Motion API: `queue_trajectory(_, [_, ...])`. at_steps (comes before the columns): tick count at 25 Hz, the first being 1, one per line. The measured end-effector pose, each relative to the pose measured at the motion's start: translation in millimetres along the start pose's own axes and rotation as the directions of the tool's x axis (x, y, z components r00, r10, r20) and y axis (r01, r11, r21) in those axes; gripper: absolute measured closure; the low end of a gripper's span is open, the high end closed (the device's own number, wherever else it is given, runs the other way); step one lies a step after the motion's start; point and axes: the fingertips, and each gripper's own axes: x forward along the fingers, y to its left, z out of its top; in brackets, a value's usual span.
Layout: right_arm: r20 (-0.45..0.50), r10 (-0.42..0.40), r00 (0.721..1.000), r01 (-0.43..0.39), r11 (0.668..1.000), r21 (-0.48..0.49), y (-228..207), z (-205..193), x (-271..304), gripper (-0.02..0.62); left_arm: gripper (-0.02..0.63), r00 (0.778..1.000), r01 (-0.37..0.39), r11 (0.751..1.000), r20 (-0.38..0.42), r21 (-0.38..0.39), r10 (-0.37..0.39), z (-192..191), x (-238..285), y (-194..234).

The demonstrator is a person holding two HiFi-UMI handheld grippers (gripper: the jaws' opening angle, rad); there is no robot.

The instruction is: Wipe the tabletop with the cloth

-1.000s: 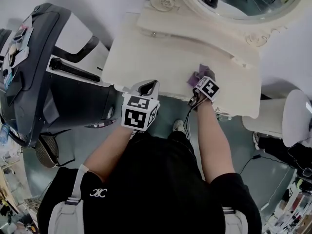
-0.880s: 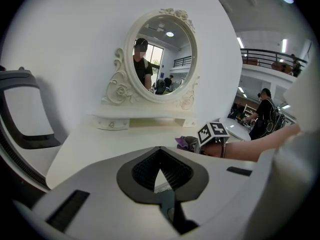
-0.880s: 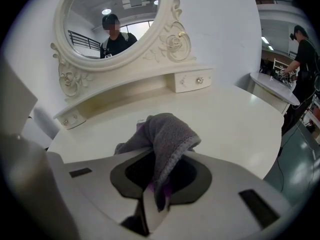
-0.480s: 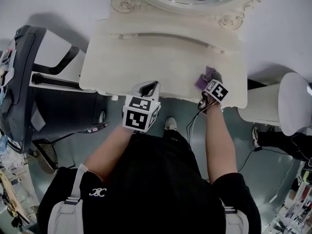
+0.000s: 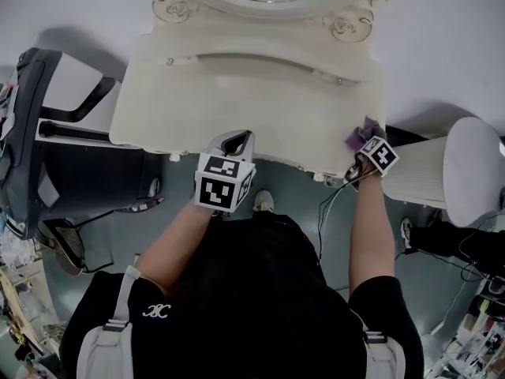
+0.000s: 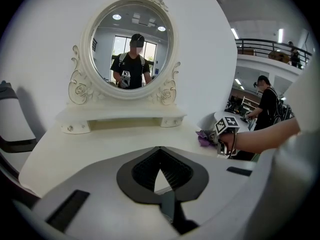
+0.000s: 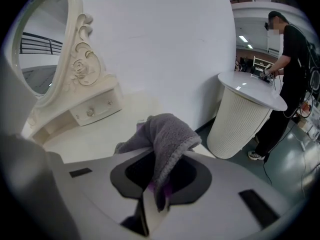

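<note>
Fuzzy purple cloth (image 7: pixel 169 130), bunched, glossy cream tabletop (image 5: pixel 237 93)

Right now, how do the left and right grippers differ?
The right gripper is shut on the cloth; the left gripper is shut with nothing between its jaws. The right gripper sits at the table's right front corner, with the cloth on the top; the left gripper is held at the front edge, near the middle. Both point toward the wall.
</note>
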Motion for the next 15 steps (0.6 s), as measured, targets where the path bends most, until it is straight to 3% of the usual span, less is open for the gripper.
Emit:
queue_trajectory(6, [-0.004,-0.009,1.000,0.009,1.000,-0.012,-35.9,31.2,22.6,0.529,0.607,0.999,-0.043,0.999,-0.011,-0.023,0.043,-0.9,8.6,-12.6])
queue_trajectory(15, [-0.008,0.052,0.999,-0.052,0.994,-0.094,-6.3,54.2,46.3,0.531,0.607,0.993,-0.115,0.993,-0.023,-0.016,0.115,3.6,8.3,2.8])
